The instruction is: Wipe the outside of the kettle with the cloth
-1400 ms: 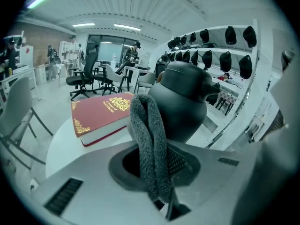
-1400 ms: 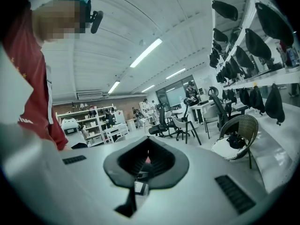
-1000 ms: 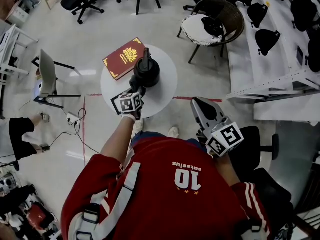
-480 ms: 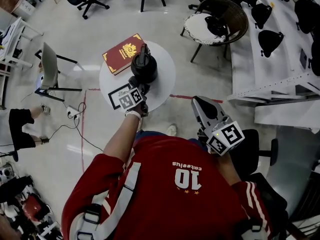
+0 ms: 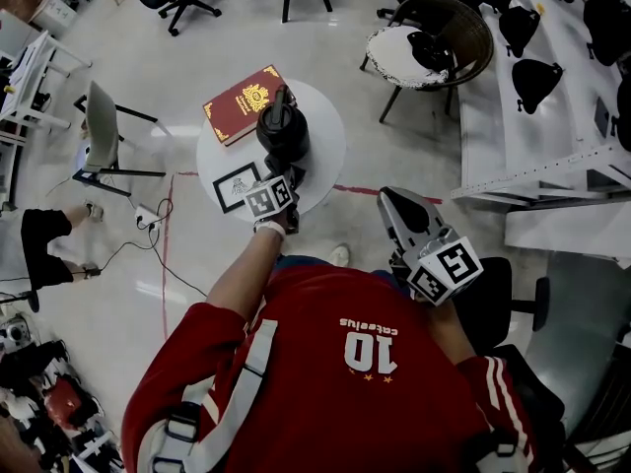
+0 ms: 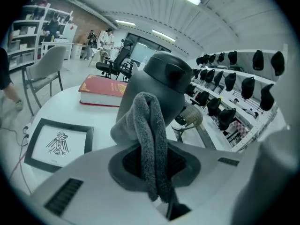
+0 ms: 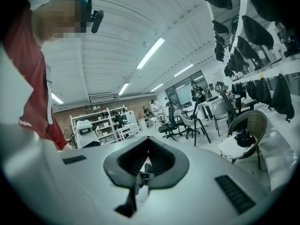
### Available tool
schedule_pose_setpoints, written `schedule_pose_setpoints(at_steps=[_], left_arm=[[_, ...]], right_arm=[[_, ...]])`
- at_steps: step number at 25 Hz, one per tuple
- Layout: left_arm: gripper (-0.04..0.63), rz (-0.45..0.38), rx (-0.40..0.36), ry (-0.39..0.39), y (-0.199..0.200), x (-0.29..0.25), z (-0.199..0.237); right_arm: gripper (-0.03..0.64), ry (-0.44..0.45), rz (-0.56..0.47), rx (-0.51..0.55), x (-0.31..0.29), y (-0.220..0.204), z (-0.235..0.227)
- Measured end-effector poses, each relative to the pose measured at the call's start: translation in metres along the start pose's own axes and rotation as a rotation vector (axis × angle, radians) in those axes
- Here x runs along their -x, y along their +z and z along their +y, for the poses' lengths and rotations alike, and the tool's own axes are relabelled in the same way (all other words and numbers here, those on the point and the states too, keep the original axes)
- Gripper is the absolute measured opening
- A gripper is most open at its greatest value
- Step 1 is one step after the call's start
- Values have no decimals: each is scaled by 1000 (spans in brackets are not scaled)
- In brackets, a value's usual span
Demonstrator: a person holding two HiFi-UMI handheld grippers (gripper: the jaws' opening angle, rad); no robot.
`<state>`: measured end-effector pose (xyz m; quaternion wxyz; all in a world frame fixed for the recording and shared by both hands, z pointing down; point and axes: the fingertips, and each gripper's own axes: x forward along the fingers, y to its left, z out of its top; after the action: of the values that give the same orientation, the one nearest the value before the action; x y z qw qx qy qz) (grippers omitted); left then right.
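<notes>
The round white table (image 5: pixel 330 151) bears everything in play. The dark kettle (image 5: pixel 284 131) stands upright near its middle, lid and handle on top. A red book (image 5: pixel 242 106) lies flat on the far-left part of the table, close behind the kettle, and a small black-framed picture (image 5: pixel 235 186) of a bird lies flat at the near-left edge.

The left gripper (image 5: pixel 292 177) points at the kettle's near side. Its jaws are pressed together on a grey cloth (image 6: pixel 149 139), which stands up out of them in a folded loop. In the left gripper view the loop rises in front of the kettle's (image 6: pixel 161 86) body and covers the lower part of it. Whether cloth and kettle actually touch cannot be told.

The right gripper (image 5: pixel 397 208) hangs off the table, well apart from the kettle, in front of the person's red shirt. Its jaws (image 7: pixel 146 165) are closed together with nothing between them.

The head view hides the left gripper's jaws under its marker cube.
</notes>
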<state>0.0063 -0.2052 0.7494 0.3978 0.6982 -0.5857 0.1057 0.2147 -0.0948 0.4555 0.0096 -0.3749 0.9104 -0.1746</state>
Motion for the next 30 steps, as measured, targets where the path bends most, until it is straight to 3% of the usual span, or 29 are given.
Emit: schedule_pose_setpoints(at_steps=[16,21,30], left_arm=[[49,140,-263,-150,-31,-17,-63],[49,185,-437,-178,-31,-22,-80],[49,159,-706,-194,-11,-25,-101]], right_arm=[[15,-46,-31,-20,28,0,-15],[15,-59,-40,-35,34,-2,-21],[15,-59,-32,-46,32,-9,-20]])
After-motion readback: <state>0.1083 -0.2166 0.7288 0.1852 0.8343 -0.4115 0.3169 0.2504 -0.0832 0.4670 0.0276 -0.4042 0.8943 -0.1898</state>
